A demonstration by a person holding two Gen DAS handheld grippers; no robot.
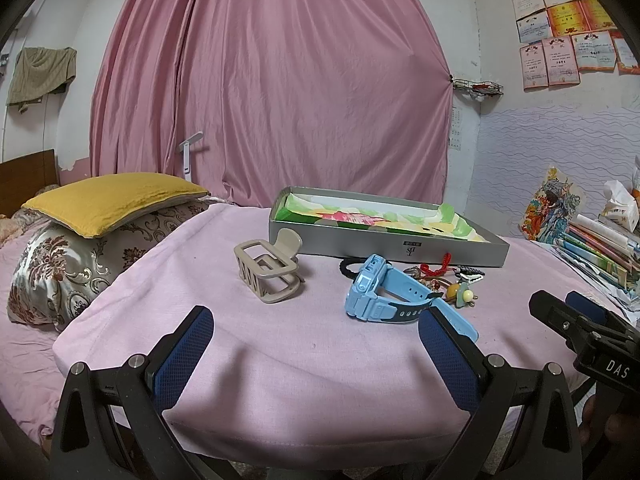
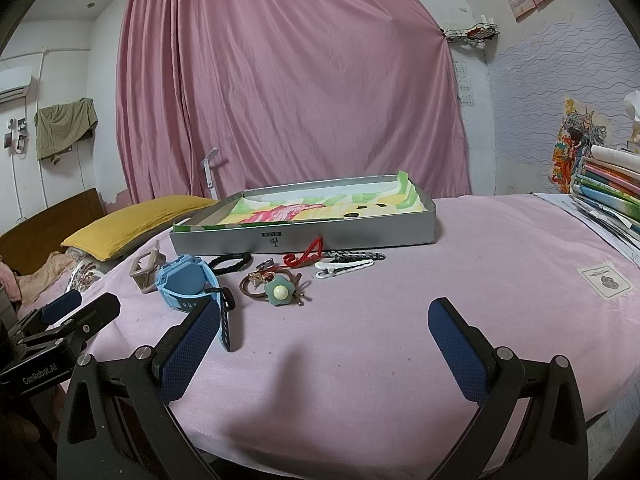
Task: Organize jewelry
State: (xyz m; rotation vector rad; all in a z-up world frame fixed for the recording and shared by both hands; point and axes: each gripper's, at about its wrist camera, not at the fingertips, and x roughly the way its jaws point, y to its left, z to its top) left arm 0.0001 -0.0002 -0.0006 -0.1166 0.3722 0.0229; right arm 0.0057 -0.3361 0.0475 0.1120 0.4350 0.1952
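Left gripper (image 1: 316, 350) spread wide, empty. Right gripper (image 2: 324, 340) likewise, empty. Watch (image 1: 384, 292), hair claw (image 1: 269, 270), flower hair tie (image 2: 280, 291), red cord (image 2: 306, 256) lie on pink cloth (image 2: 400, 320) before box (image 2: 360, 232). Risk: small pieces tangled, one lift may drag neighbours; soft cloth may bunch under fingers.

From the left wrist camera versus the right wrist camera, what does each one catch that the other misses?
Only the left wrist view shows the whole beige plastic claw hair clip and the wall of framed certificates.

Only the right wrist view shows the white and black-and-white patterned clips clearly, plus the white fabric label on the cover.

Both show the light blue plastic watch, the green flower hair tie, the shallow grey box and both open grippers, left and right.
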